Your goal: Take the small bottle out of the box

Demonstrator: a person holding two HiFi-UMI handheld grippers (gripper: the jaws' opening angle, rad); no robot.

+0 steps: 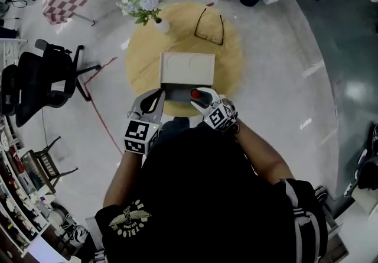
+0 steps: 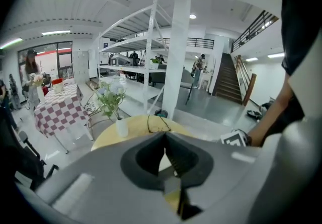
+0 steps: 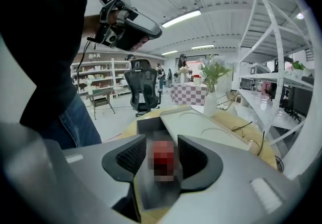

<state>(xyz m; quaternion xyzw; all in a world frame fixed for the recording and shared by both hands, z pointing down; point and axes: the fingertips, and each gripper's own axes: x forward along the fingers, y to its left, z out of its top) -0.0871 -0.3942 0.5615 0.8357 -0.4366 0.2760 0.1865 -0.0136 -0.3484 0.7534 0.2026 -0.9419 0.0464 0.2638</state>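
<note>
Red-capped, the small bottle (image 1: 195,94) seems to stand upright in the open end of the box (image 1: 188,68) at the table's (image 1: 231,43) near edge, straight between the right gripper's (image 3: 161,143) parted jaws; the left gripper (image 2: 165,137), jaws together, hovers just beside.

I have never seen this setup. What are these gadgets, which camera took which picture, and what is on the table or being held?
There is no robot here: a person holds a hand-held gripper in each hand. The head view looks down from a camera on the person's head. The other two views come from cameras riding on each gripper.

On the round table stand a box and a vase of flowers. The left gripper has its fingers together and is empty. The right gripper has its fingers apart, either side of a small red bottle in the box's open end. They do not seem to press it, so nothing is held yet.
</note>
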